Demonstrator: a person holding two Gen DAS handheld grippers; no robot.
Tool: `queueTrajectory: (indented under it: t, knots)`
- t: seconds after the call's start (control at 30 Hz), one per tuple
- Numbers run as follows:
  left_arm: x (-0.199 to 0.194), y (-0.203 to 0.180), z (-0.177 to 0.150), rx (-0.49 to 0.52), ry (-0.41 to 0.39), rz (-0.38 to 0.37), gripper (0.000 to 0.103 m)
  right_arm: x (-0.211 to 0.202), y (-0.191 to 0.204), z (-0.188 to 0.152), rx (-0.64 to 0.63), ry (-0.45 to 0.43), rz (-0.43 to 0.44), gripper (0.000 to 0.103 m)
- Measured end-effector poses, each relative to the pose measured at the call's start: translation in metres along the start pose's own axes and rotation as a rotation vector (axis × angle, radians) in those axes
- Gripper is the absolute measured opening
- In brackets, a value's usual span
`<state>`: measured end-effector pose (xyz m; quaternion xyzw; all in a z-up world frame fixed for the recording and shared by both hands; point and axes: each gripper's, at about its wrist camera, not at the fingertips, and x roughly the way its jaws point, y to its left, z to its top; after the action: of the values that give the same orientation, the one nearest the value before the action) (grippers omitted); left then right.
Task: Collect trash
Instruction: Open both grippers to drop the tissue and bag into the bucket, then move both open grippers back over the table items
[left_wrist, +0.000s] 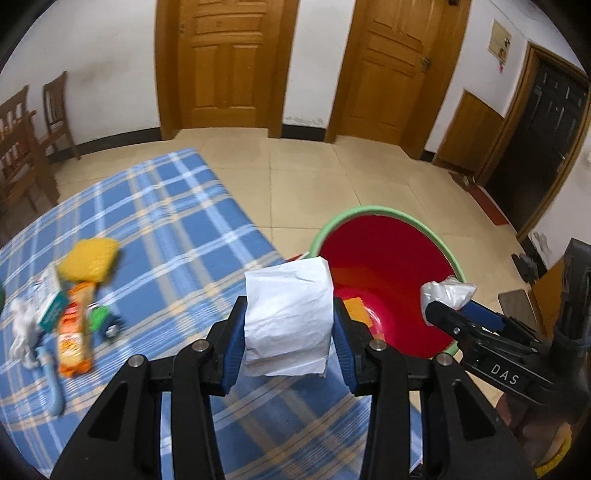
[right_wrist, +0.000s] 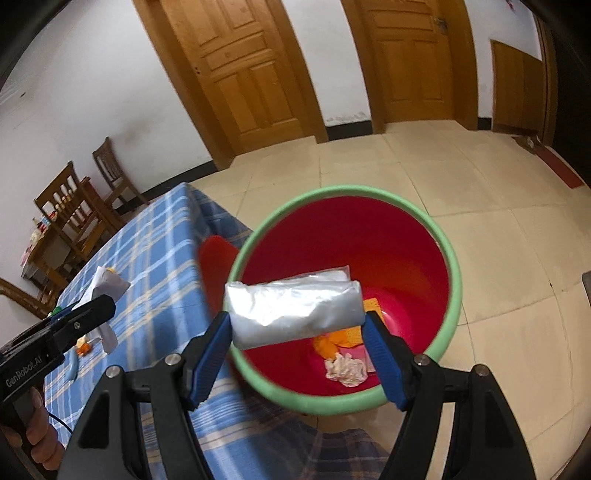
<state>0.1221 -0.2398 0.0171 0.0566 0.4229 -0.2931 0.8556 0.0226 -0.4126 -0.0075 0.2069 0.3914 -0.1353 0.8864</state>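
White paper (left_wrist: 287, 317) and a plastic bag (right_wrist: 295, 308) (each clamped between fingers) should clear the bucket (right_wrist: 452, 266) rim before release.

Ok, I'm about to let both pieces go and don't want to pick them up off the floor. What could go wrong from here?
1. The left gripper holds the white paper over the table edge, short of the bucket's green rim; released here, it may land on the cloth or the floor.
2. The plastic bag in the right gripper lies across the rim's near side. Being light, it could catch there or slide outside.
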Motion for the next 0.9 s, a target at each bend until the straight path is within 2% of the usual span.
queueTrajectory:
  t: [0.27,0.37,0.6,0.7,0.83,0.9]
  knots:
    - [0.038,-0.021,0.009,0.028,0.065,-0.043,0.044,0.016,-0.033,0.012,0.076,0.021,-0.021,0.075]
    - [0.049,-0.025,0.013,0.032,0.08,-0.054,0.044,0.019,-0.038,0.017,0.086,0.02,-0.011,0.086]
    - [0.062,-0.039,0.018,0.061,0.093,-0.084,0.044,0.017,-0.047,0.028,0.098,0.014,-0.002,0.086]
    - [0.065,-0.047,0.019,0.081,0.092,-0.101,0.049,0.015,-0.051,0.031,0.11,0.007,-0.005,0.086]
    - [0.063,-0.053,0.019,0.092,0.082,-0.107,0.066,0.011,-0.058,0.033,0.125,-0.005,-0.012,0.086]
    - [0.061,-0.055,0.019,0.096,0.079,-0.112,0.066,0.009,-0.061,0.034,0.133,-0.01,-0.017,0.086]
